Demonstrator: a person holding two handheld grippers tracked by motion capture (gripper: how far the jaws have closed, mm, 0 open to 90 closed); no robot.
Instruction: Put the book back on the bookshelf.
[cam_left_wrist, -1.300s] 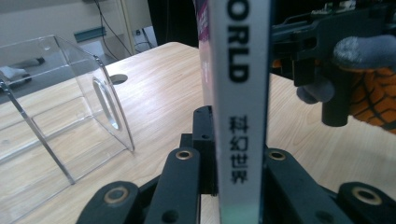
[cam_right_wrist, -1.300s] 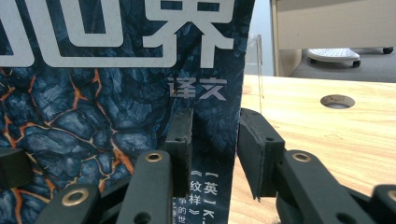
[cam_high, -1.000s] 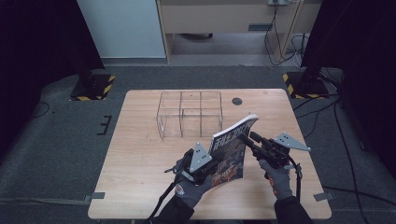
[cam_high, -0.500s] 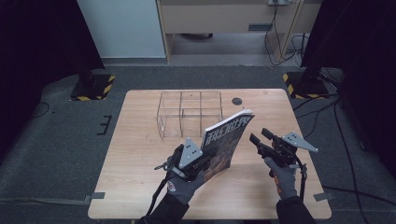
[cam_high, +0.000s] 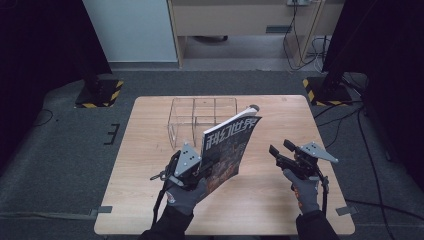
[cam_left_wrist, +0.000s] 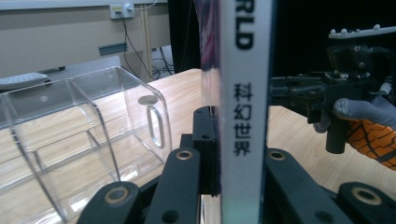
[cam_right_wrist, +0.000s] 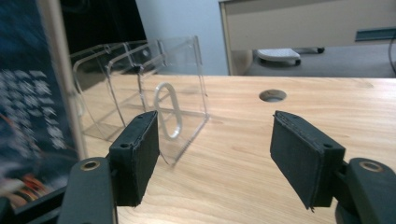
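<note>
A magazine (cam_high: 227, 150) with a dark cover and Chinese title stands nearly upright above the wooden table (cam_high: 150, 200). My left gripper (cam_high: 202, 167) is shut on its lower left edge; in the left gripper view the white spine (cam_left_wrist: 243, 93) sits between the jaws. My right gripper (cam_high: 278, 152) hovers open to the right of the magazine, apart from it, with nothing between its pads (cam_right_wrist: 140, 154). The magazine's edge (cam_right_wrist: 32, 116) shows at the left of the right gripper view.
A clear acrylic divider box (cam_high: 200, 117) with several compartments stands on the table's far middle, just behind the magazine; its handle cutout (cam_right_wrist: 168, 109) faces right. A round cable hole (cam_right_wrist: 272, 95) lies in the table beyond it.
My right gripper has let go of the magazine's upper right edge and drawn back to the right. The left gripper still holds the magazine, which has shifted slightly left and stands more upright.
</note>
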